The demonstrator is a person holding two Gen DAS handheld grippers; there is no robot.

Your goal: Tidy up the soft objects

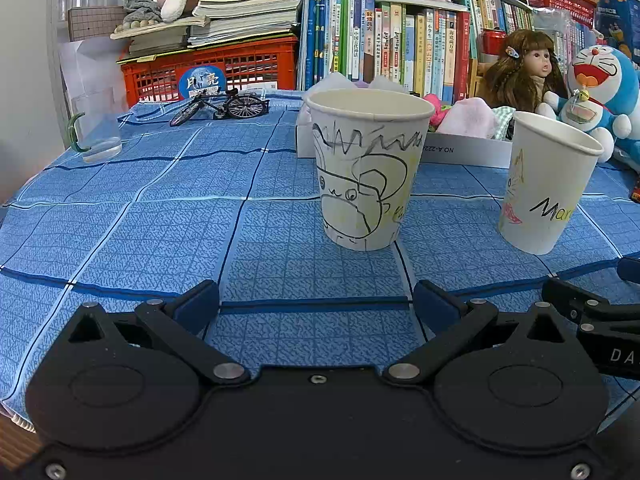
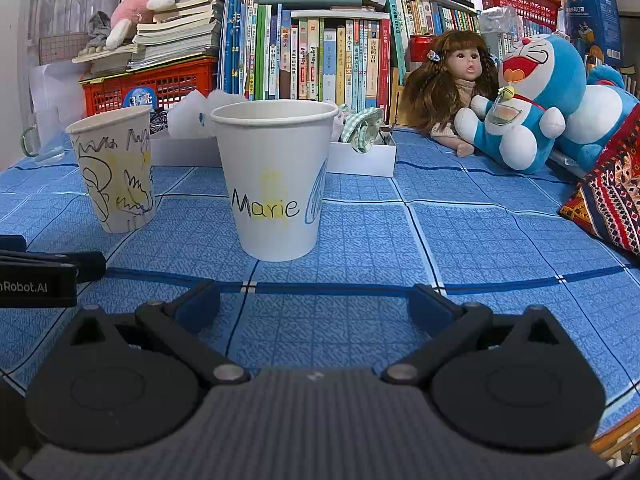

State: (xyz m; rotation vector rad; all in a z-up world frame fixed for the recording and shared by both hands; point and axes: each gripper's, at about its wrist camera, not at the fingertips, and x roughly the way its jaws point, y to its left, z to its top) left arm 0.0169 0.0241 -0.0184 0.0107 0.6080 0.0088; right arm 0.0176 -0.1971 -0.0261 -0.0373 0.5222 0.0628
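Soft items, namely a pink cloth [image 1: 468, 120] and a green checked cloth [image 2: 362, 130], sit in a shallow white box [image 1: 468, 152] at the far side of the blue checked tablecloth [image 1: 160, 220]. Right of the box, a long-haired doll [image 2: 452, 80] leans against a blue cat plush [image 2: 536, 92], and the two are touching. A patterned cushion [image 2: 608, 204] lies at the right edge.

Between the box and my grippers stand two upright paper cups, well apart from each other. The scribbled cup [image 1: 366, 168] is on the left; the cup marked "Marie" [image 2: 276, 180] is on the right.

I see the left gripper [image 1: 316, 306] with its jaws spread wide and empty, low over the cloth, near the scribbled cup. I see the right gripper [image 2: 316, 306] likewise spread and empty, in front of the "Marie" cup.

At far left are a glass mug [image 1: 98, 128] and a toy bicycle [image 1: 224, 106]. Books [image 2: 320, 52] and a red crate [image 1: 212, 68] line the back.
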